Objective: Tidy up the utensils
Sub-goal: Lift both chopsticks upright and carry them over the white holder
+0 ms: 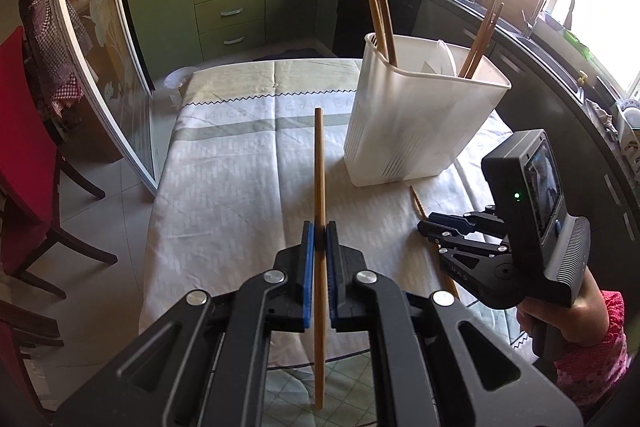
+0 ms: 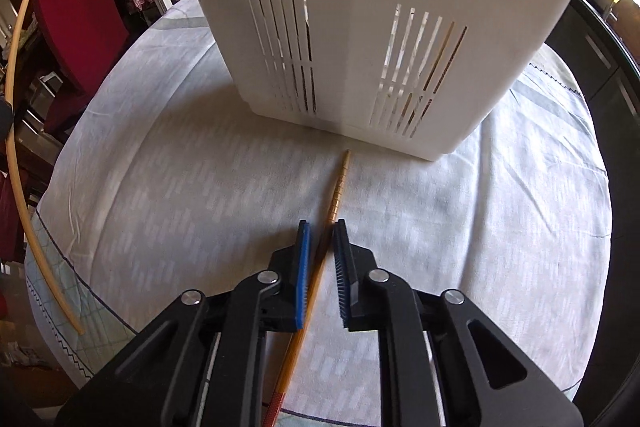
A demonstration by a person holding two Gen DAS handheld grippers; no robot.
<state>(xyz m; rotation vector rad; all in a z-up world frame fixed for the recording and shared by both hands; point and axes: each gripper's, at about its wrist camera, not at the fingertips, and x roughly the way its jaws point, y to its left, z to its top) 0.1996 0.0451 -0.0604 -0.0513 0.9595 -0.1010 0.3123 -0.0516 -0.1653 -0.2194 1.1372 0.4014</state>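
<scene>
My left gripper [image 1: 319,227] is shut on a brown chopstick [image 1: 319,167] and holds it upright above the table. A white slotted utensil holder [image 1: 416,119] stands to its right and holds several chopsticks [image 1: 380,11]. My right gripper [image 2: 322,225] is low over the tablecloth, its jaws a little apart around a second chopstick [image 2: 340,183] that lies on the cloth and points at the holder [image 2: 360,27]. The right gripper also shows in the left wrist view [image 1: 424,227], with that chopstick [image 1: 418,205] under it.
The table has a pale patterned cloth [image 1: 224,179]. A red chair [image 1: 24,155] stands at the left. Green kitchen cabinets [image 1: 228,11] and a dark counter with a sink [image 1: 552,27] lie beyond. The held chopstick shows as a pale curve [image 2: 16,155] in the right wrist view.
</scene>
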